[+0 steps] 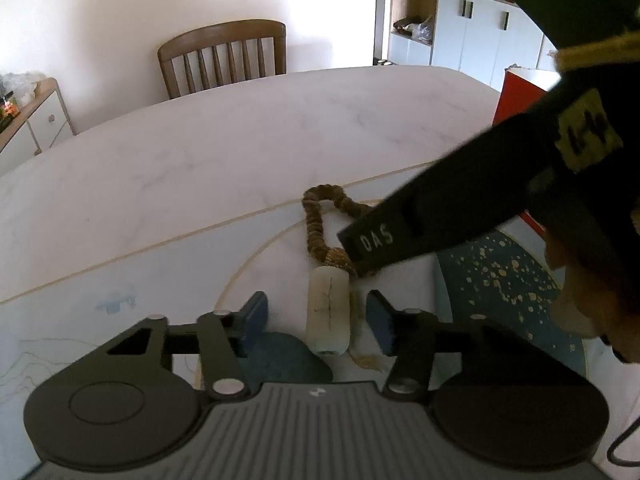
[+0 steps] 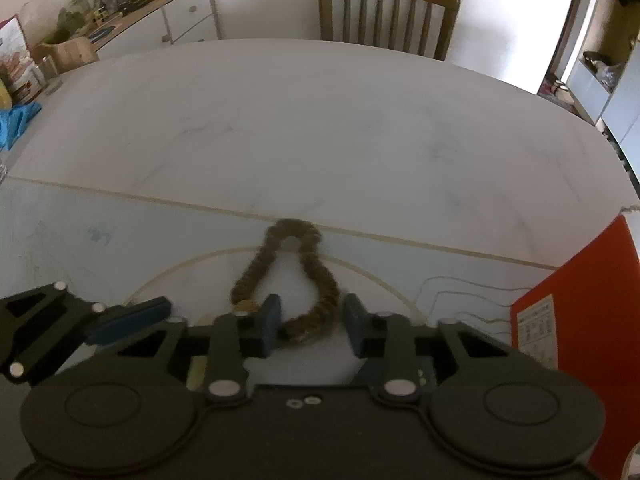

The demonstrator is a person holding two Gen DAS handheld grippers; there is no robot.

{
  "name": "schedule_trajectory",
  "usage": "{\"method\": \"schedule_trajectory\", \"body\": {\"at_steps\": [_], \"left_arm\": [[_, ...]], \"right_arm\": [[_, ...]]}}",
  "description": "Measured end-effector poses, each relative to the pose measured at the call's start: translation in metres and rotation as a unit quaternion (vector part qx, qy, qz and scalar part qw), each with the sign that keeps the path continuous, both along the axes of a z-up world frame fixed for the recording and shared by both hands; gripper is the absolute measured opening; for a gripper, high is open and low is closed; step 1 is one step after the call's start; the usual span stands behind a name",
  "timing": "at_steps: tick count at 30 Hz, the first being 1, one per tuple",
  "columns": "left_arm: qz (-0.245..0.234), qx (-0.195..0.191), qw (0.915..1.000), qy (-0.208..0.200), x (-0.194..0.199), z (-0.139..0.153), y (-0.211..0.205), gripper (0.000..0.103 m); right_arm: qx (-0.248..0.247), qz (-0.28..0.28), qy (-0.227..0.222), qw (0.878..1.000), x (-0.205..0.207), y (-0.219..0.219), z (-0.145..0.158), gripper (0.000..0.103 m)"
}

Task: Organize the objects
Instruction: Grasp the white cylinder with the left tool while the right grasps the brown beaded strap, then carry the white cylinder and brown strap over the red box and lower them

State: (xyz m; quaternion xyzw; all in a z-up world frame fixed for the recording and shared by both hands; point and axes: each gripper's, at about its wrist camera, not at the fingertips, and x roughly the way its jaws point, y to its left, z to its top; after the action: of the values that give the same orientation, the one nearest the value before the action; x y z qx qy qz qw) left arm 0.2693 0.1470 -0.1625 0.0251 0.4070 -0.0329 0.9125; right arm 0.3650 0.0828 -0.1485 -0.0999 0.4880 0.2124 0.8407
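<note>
A cream cylindrical handle lies on a pale blue mat, with a brown braided rope loop running from its far end. My left gripper is open and straddles the handle, with a gap showing on each side. In the right wrist view the rope loop lies ahead, and its near bend sits between the blue pads of my right gripper. Those jaws stand narrow, with a slim gap at the right pad. A black finger of the right gripper crosses over the rope.
A white marble-look table carries the mat. A red box stands at the right, and a blue gold-speckled patch lies beside the handle. A wooden chair stands at the far side and a cluttered sideboard at the back left.
</note>
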Motion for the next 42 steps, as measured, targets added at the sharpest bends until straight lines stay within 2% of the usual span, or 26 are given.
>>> {"method": "schedule_trajectory", "body": {"at_steps": [2,6,10,17,26,34,42], "left_arm": [[0.001,0.004,1.0000,0.000,0.000,0.001,0.000,0.041],[0.005,0.002,1.0000,0.005,-0.001,0.003,0.001,0.033],[0.009,0.003,0.9999,0.010,-0.003,0.007,0.001,0.021],[0.022,-0.017,0.9994,0.023,-0.006,0.019,0.006,0.021],[0.024,-0.043,0.9987,0.014,-0.022,0.056,0.012,0.021],[0.013,-0.045,0.9989,0.008,-0.040,0.093,0.002,0.021],[-0.007,-0.025,0.9997,0.004,-0.050,0.125,-0.028,0.021]], "right_arm": [[0.000,-0.001,0.002,1.000,-0.001,0.000,0.000,0.020],[0.002,-0.005,0.008,1.000,-0.003,-0.001,-0.001,0.007],[0.010,-0.011,0.016,1.000,-0.001,-0.003,0.005,0.007],[0.026,-0.012,0.009,1.000,-0.013,-0.012,0.028,0.007],[0.062,-0.025,0.007,0.998,-0.042,-0.040,0.065,0.006],[0.080,-0.037,-0.010,0.996,-0.067,-0.065,0.096,0.006],[0.084,-0.051,-0.034,0.995,-0.094,-0.094,0.124,0.007]]}}
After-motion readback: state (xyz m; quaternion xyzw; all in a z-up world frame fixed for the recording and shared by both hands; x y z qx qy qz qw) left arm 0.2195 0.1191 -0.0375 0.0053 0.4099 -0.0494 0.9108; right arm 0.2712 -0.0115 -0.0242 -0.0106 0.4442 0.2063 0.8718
